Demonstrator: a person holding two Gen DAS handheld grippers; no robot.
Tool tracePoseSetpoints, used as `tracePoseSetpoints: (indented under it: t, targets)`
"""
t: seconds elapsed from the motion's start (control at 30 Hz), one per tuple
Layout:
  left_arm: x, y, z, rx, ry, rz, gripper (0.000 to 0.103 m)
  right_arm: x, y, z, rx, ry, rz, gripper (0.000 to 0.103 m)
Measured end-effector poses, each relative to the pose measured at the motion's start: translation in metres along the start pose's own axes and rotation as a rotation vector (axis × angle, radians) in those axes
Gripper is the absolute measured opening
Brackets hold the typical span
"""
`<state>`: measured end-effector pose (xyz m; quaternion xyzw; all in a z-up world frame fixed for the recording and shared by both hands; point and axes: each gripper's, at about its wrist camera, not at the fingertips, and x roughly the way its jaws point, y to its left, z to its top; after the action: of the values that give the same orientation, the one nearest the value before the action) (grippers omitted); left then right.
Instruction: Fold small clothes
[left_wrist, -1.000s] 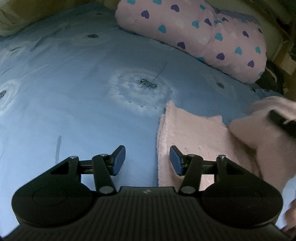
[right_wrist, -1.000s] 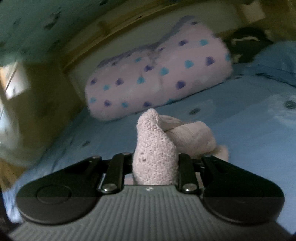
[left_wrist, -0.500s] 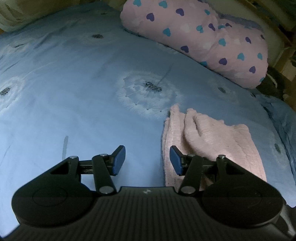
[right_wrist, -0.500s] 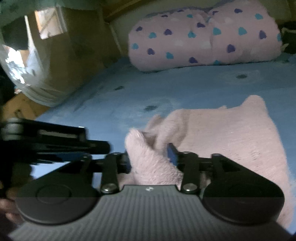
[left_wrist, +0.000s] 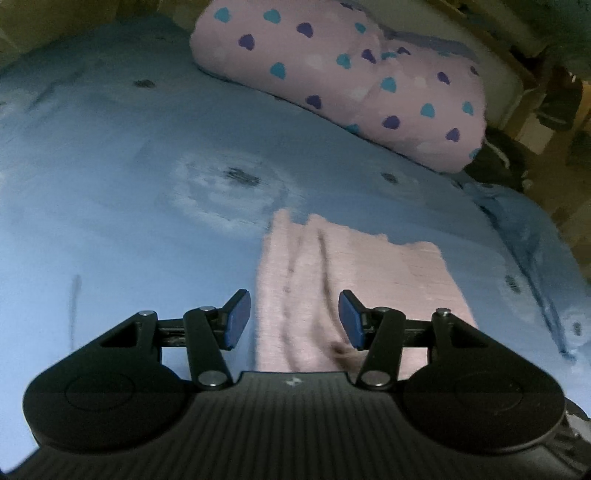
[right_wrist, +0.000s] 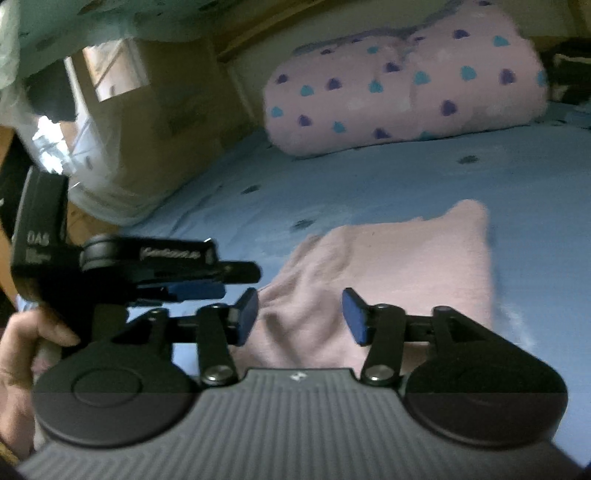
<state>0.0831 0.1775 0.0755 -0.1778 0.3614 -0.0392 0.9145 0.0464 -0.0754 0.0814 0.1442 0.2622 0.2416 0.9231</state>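
Note:
A small pink knitted garment (left_wrist: 354, 280) lies folded over on the blue bedsheet (left_wrist: 110, 206). It also shows in the right wrist view (right_wrist: 388, 273). My left gripper (left_wrist: 294, 320) is open and empty, its fingers just above the garment's near left edge. My right gripper (right_wrist: 300, 317) is open and empty over the garment's near end. The left gripper's body (right_wrist: 122, 266) and the hand holding it show at the left of the right wrist view.
A pink pillow with blue and purple hearts (left_wrist: 343, 77) lies at the head of the bed, also in the right wrist view (right_wrist: 402, 92). A wooden bed frame (left_wrist: 517, 74) and dark items (left_wrist: 498, 158) stand at the far right. A light bundle (right_wrist: 103, 192) sits beside the bed.
My right gripper carried the garment's end over, laid it down and let go; it is now open. My left gripper shifted right over the garment's edge.

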Motion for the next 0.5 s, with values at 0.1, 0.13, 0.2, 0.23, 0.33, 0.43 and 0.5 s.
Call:
tracePoseSetpoints:
  t: [0.1,0.13,0.2,0.23,0.33,0.43,0.5]
  targets:
    - [0.007,-0.008,-0.002,-0.005,0.011,-0.034,0.059,-0.014,-0.019,0.003,0.043,-0.025,-0.027,0.06]
    - [0.01,-0.011,-0.003,-0.002,0.015,-0.038,0.059,-0.017,-0.025,0.003,0.055,-0.033,-0.045,0.06]
    - [0.015,-0.018,-0.005,0.009,0.021,-0.035,0.059,-0.022,-0.037,0.003,0.079,-0.042,-0.086,0.06]
    - [0.018,-0.021,-0.006,0.016,0.023,-0.033,0.059,-0.023,-0.042,0.002,0.085,-0.04,-0.105,0.06]
    - [0.026,-0.03,-0.009,0.037,0.03,-0.035,0.059,-0.025,-0.053,-0.001,0.077,-0.03,-0.145,0.06]
    - [0.035,-0.037,-0.012,0.049,0.034,-0.038,0.059,-0.024,-0.061,-0.002,0.038,-0.015,-0.163,0.06]
    - [0.04,-0.04,-0.013,0.068,0.029,-0.027,0.059,-0.022,-0.065,-0.001,0.011,0.004,-0.167,0.06]
